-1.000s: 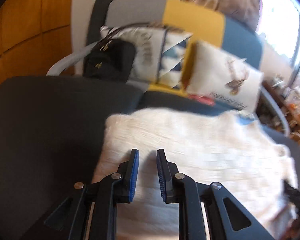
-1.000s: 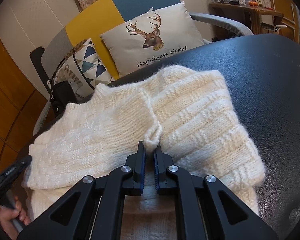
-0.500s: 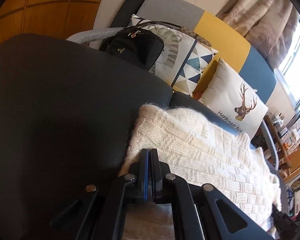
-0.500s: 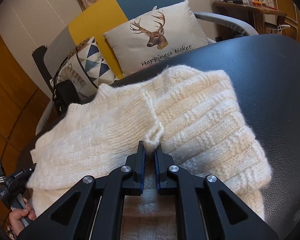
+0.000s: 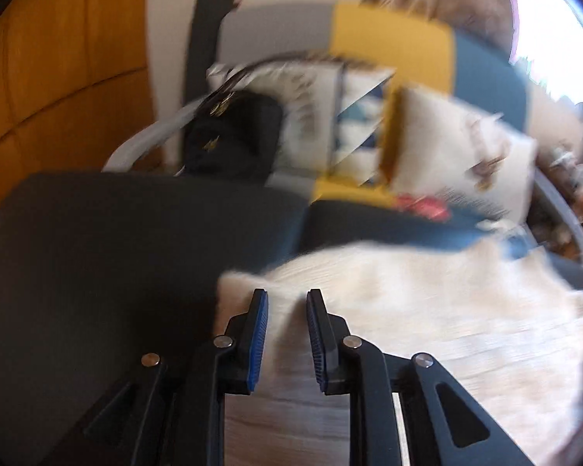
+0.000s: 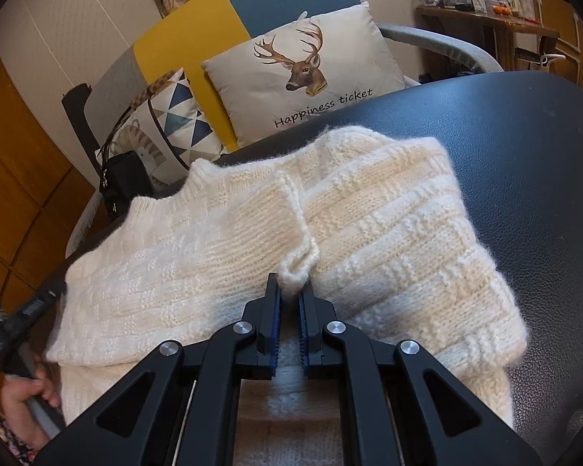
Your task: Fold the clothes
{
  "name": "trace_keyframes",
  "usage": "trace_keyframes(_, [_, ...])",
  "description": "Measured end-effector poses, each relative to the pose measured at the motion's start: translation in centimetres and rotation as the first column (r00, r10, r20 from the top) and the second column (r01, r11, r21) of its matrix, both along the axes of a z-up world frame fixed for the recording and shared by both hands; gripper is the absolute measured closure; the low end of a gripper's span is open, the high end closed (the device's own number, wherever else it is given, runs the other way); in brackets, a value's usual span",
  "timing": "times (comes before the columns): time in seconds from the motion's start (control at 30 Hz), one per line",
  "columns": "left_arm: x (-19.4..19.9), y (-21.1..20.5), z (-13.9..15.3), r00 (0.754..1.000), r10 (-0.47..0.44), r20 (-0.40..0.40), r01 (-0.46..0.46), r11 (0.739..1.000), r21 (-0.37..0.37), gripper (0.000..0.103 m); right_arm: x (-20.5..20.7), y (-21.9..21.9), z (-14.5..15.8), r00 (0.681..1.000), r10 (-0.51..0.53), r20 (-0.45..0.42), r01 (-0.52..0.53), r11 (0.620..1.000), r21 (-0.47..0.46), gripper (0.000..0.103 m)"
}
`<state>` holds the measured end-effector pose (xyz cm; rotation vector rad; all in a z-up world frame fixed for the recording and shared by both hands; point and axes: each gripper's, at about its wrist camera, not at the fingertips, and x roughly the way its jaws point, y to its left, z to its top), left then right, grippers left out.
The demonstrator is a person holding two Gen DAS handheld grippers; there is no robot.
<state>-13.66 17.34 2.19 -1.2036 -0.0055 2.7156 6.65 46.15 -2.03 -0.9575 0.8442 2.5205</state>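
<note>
Rightward, right hand-held gripper (image 6: 289, 303) pinches sweater (image 6: 388, 233) edge; left (image 5: 287, 312) opening, ungripped.

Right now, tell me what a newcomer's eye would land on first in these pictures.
The cream knitted sweater comes first, folded on the black leather surface, with the right gripper pinching a fold of knit at its middle. Behind it, the deer cushion reading "Happiness ticket" leans on the yellow-and-blue chair back. In the blurred left view, the left gripper is opening over the sweater's edge.
</note>
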Motion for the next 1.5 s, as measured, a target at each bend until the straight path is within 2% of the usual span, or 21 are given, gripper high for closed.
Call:
trace_keyframes(0.03, [-0.4,-0.6,-0.3,1.0,0.012,0.009,-0.012,0.999,0.038,0.086,0.1,0.0,0.0,1.0,-0.001,-0.003,0.001,1.0,-0.003,0.097])
trace_keyframes(0.07, [-0.4,-0.7,-0.4,1.0,0.016,0.01,-0.017,0.999,0.043,0.087,0.1,0.1,0.0,1.0,-0.003,-0.005,0.002,1.0,-0.005,0.097])
trace_keyframes(0.2, [-0.1,0.0,-0.7,1.0,0.015,-0.005,-0.015,1.0,0.001,0.087,0.3,0.2,0.2,1.0,-0.018,-0.002,0.018,1.0,-0.01,0.097])
trace_keyframes(0.23, [-0.1,-0.1,-0.8,1.0,0.014,-0.006,-0.014,1.0,0.002,0.087,0.6,0.2,0.7,1.0,-0.028,0.0,0.028,0.999,-0.017,0.096])
trace_keyframes(0.3, [0.1,-0.3,-0.9,1.0,0.014,-0.008,-0.014,1.0,0.011,0.087,1.8,-0.1,2.6,0.997,-0.038,-0.07,0.037,0.999,-0.021,0.095])
trace_keyframes(0.37, [0.3,-0.5,-1.0,1.0,0.013,-0.01,-0.013,1.0,0.018,0.087,2.1,-0.5,4.2,0.996,-0.014,-0.083,0.016,1.0,0.015,0.095])
trace_keyframes(0.43, [0.3,-1.0,-1.1,1.0,0.009,-0.007,-0.009,0.999,0.041,0.087,2.0,-0.3,3.9,0.999,-0.018,-0.044,0.017,1.0,-0.02,0.095])
trace_keyframes(0.5, [0.4,-1.6,-1.2,1.0,0.005,-0.002,-0.005,0.997,0.083,0.087,2.7,0.3,3.1,0.998,-0.052,-0.047,0.048,0.995,-0.091,0.095])
trace_keyframes(0.53, [0.4,-1.9,-1.3,1.0,0.004,0.0,-0.004,0.994,0.105,0.087,3.1,0.6,2.8,0.996,-0.072,-0.054,0.067,0.993,-0.101,0.095])
trace_keyframes(0.63, [0.4,-2.1,-1.3,1.0,0.0,0.003,0.0,0.993,0.121,0.087,2.9,1.0,1.0,0.995,-0.095,0.014,0.096,0.992,-0.077,0.095])
trace_keyframes(0.7, [0.5,-2.1,-1.3,1.0,-0.002,0.002,0.001,0.993,0.121,0.087,3.3,1.9,0.1,0.996,-0.089,0.005,0.089,0.988,-0.126,0.097])
trace_keyframes(0.8, [0.6,-2.1,-1.4,1.0,0.0,0.001,0.0,0.992,0.123,0.087,4.6,1.9,2.3,0.984,-0.18,-0.001,0.18,0.983,-0.047,0.09])
trace_keyframes(0.83, [0.6,-2.1,-1.4,1.0,0.002,0.001,-0.002,0.993,0.121,0.087,5.0,1.8,3.0,0.98,-0.192,-0.042,0.19,0.981,-0.048,0.089])
trace_keyframes(0.9, [0.6,-2.1,-1.4,1.0,0.003,0.001,-0.003,0.993,0.121,0.087,3.9,0.8,4.3,0.988,-0.119,-0.098,0.116,0.993,-0.035,0.089])
trace_keyframes(0.97, [0.6,-2.1,-1.4,1.0,0.003,0.0,-0.003,0.993,0.12,0.087,0.8,-1.1,5.0,0.997,0.016,-0.074,-0.013,0.999,0.045,0.089])
trace_keyframes(1.07, [0.6,-2.1,-1.4,1.0,0.003,-0.001,-0.003,0.993,0.119,0.087,-3.7,-4.0,4.8,0.987,0.16,0.006,-0.159,0.975,0.153,0.09])
trace_keyframes(1.13, [0.6,-2.1,-1.4,1.0,0.004,-0.003,-0.003,0.993,0.119,0.087,-5.2,-4.8,3.8,0.981,0.187,0.057,-0.195,0.964,0.182,0.09])
trace_keyframes(1.2, [0.7,-2.1,-1.5,1.0,0.006,-0.004,-0.006,0.993,0.116,0.087,-5.9,-4.1,2.0,0.981,0.138,0.134,-0.165,0.963,0.213,0.097])
trace_keyframes(1.3, [0.7,-1.8,-1.6,1.0,0.008,-0.008,-0.007,0.995,0.101,0.087,-4.7,-1.8,0.6,0.991,0.119,0.057,-0.125,0.985,0.121,0.1])
trace_keyframes(1.47, [0.7,-1.8,-1.0,1.0,-0.02,0.006,0.019,0.994,0.111,0.087,-4.8,-2.8,2.2,0.985,0.141,0.097,-0.156,0.973,0.172,0.097])
trace_keyframes(1.5, [1.2,-1.7,-0.4,1.0,-0.031,-0.007,0.031,0.993,0.113,0.087,-4.5,-3.1,3.1,0.987,0.148,0.067,-0.158,0.974,0.165,0.096])
